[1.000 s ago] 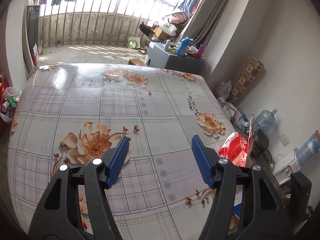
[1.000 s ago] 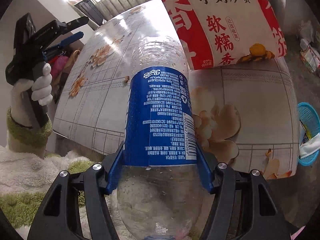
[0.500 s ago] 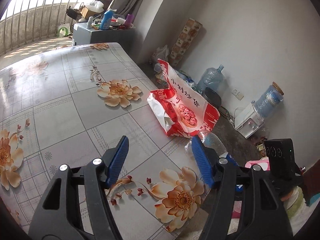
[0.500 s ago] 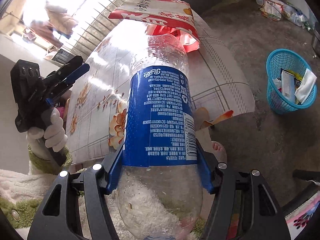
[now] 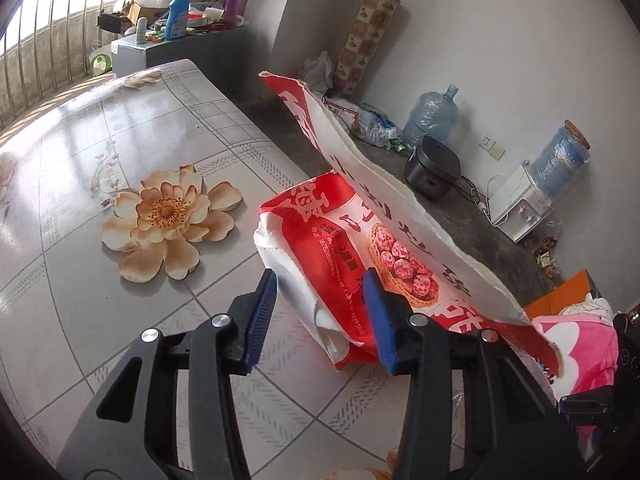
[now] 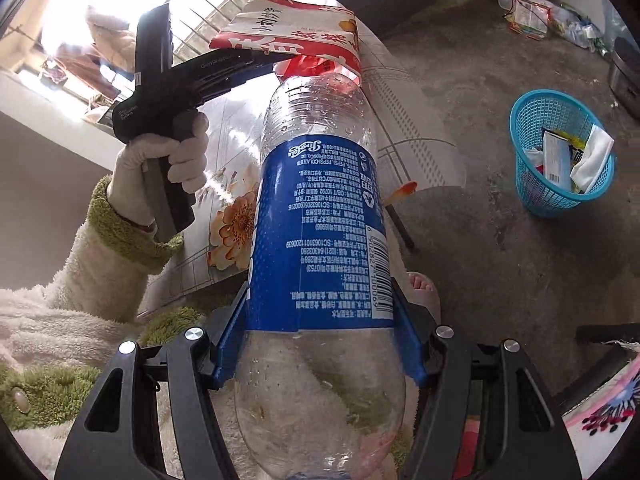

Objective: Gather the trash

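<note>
A red and white snack bag (image 5: 360,240) lies on the flowered table (image 5: 120,140) near its right edge. My left gripper (image 5: 320,284) is open with the bag's near end between its blue fingers. The bag also shows in the right wrist view (image 6: 296,36), with the left gripper (image 6: 280,56) reaching it. My right gripper (image 6: 320,320) is shut on an empty clear plastic bottle (image 6: 316,216) with a blue label, held off the table's edge above the floor. A blue trash basket (image 6: 560,152) with wrappers inside stands on the floor to the right.
Water jugs (image 5: 432,120), a black cooker (image 5: 432,164) and a white dispenser (image 5: 520,208) line the right wall. Loose litter (image 6: 540,12) lies on the floor. A grey cabinet (image 5: 172,48) with bottles stands beyond the table.
My left gripper swung right across the table and closed in on the snack bag, which now sits between its fingers. My right gripper carried the bottle off the table toward the basket side.
</note>
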Available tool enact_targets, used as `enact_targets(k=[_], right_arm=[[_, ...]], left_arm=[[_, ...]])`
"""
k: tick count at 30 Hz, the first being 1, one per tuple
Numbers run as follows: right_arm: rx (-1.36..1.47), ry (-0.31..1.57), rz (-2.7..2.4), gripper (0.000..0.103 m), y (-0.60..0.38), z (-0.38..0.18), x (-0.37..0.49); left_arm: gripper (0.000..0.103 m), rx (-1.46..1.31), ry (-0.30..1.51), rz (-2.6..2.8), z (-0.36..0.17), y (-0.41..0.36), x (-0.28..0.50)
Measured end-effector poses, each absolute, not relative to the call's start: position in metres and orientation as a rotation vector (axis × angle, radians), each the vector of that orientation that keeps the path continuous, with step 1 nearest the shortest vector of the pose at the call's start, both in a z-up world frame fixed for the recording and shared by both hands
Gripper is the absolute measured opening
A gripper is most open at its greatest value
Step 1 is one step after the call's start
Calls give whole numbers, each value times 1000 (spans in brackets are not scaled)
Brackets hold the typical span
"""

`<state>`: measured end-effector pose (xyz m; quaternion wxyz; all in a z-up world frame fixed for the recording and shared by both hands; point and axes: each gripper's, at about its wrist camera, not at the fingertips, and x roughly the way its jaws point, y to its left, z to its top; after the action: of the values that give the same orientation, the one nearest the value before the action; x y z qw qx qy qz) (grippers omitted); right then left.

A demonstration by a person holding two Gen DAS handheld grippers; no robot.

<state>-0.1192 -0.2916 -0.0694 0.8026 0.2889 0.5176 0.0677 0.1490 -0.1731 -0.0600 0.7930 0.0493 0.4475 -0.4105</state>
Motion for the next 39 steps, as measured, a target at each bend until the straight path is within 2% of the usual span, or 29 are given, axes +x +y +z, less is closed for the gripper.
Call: enact_targets(k=[2, 10, 16, 21, 27, 31, 36, 39], right_arm=[[659, 1082, 123, 62, -301, -65, -131], [737, 905, 17, 63, -349, -35, -149], [611, 881, -16, 63, -355, -39, -77], [616, 934, 65, 63, -332, -60, -8], [702, 980, 201, 63, -300, -83, 33], [710, 989, 216, 63, -291, -88, 42], [668, 986, 166, 63, -292, -83, 41], [659, 973, 135, 63, -296, -80, 36]], left_arm=[[36, 138, 1002, -861, -68, -179, 152], [35, 196, 998, -838, -67, -182, 147], [35, 250, 990, -820, -66, -167, 141], [35, 271, 999, -766, -62, -135, 135], [35, 288, 934, -653, -49, -69, 125], [44, 223, 852, -613, -28, -17, 107], [44, 48, 859, -691, -18, 30, 77], [47, -63, 889, -818, -20, 28, 58]])
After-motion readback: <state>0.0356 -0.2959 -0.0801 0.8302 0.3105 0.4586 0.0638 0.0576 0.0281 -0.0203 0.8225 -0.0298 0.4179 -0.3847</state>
